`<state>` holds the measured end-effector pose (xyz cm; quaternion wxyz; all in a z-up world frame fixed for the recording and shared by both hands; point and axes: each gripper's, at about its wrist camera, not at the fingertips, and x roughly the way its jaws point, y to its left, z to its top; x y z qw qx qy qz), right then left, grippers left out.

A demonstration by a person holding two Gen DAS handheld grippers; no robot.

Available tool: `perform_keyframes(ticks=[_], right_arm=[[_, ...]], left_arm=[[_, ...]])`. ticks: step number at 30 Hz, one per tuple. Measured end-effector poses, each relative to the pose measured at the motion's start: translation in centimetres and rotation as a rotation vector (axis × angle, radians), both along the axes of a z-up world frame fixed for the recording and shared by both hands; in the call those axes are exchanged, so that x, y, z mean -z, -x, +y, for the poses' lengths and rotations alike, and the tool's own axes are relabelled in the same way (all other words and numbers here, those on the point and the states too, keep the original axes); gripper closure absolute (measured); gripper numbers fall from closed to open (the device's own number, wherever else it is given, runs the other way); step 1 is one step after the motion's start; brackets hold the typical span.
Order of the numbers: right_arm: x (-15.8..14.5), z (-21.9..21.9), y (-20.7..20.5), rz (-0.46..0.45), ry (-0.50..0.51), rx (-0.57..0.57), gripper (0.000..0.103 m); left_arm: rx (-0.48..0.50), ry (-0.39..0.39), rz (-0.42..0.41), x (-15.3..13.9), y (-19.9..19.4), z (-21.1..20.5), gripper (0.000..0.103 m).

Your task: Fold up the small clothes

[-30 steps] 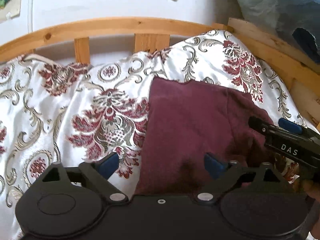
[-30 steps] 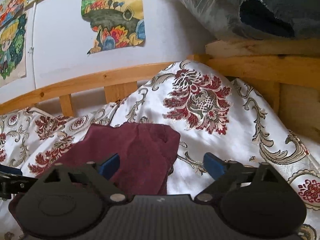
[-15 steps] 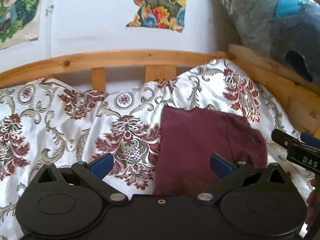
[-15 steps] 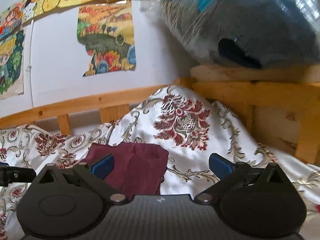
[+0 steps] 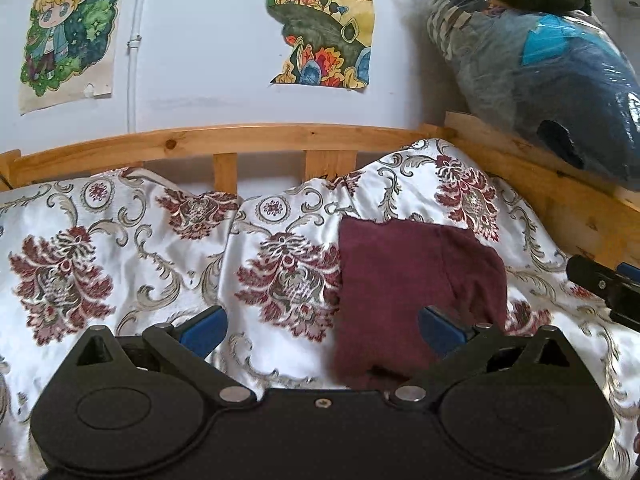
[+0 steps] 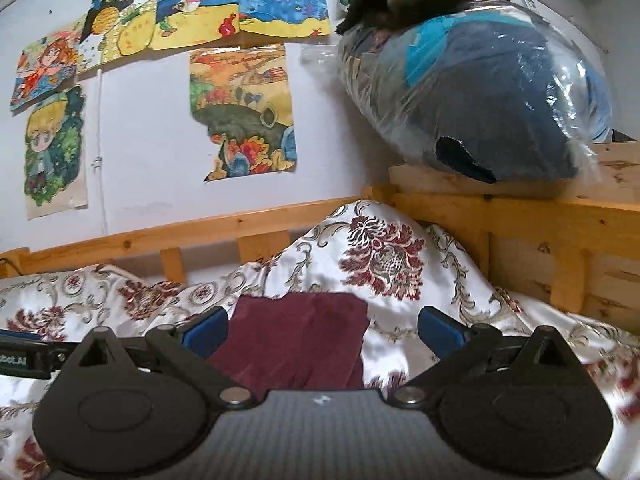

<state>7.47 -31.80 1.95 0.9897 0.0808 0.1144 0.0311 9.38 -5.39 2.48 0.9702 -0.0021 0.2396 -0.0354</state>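
Observation:
A folded maroon garment [image 5: 416, 284] lies flat on the white floral bedspread [image 5: 160, 264]. In the right wrist view it shows [image 6: 304, 340] low in the middle. My left gripper [image 5: 322, 330] is open and empty, held back above the cloth's near edge, its right pad over the cloth. My right gripper [image 6: 322, 330] is open and empty, held back from the garment, which lies between its left pad and the middle. The tip of the right gripper shows at the left wrist view's right edge [image 5: 604, 284]. The left gripper's tip shows at the right wrist view's left edge [image 6: 24, 354].
A wooden bed rail [image 5: 240, 140] runs along the back and a wooden headboard [image 6: 520, 216] stands at the right. A plastic-wrapped blue bundle [image 6: 480, 96] rests on the headboard. Drawings [image 5: 320, 24] hang on the white wall.
Both grippers have pulled back and tilted up from the garment, so it looks smaller and more wall shows. The garment lies still, folded. Both jaws stayed open.

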Motion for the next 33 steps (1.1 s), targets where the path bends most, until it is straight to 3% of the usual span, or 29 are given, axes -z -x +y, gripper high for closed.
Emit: perform_keyframes(ticks=[12, 33], right_arm=[[-0.1, 2.7, 6.4, 0.043, 0.020, -0.006, 0.000], [0.9, 4.4, 6.8, 0.102, 0.053, -0.013, 0.000]], left_arm=[[0.015, -0.003, 0.013, 0.9, 4.7, 2.9, 0.001], [0.017, -0.010, 0.037, 2.0, 5.3, 3.4, 0.001]])
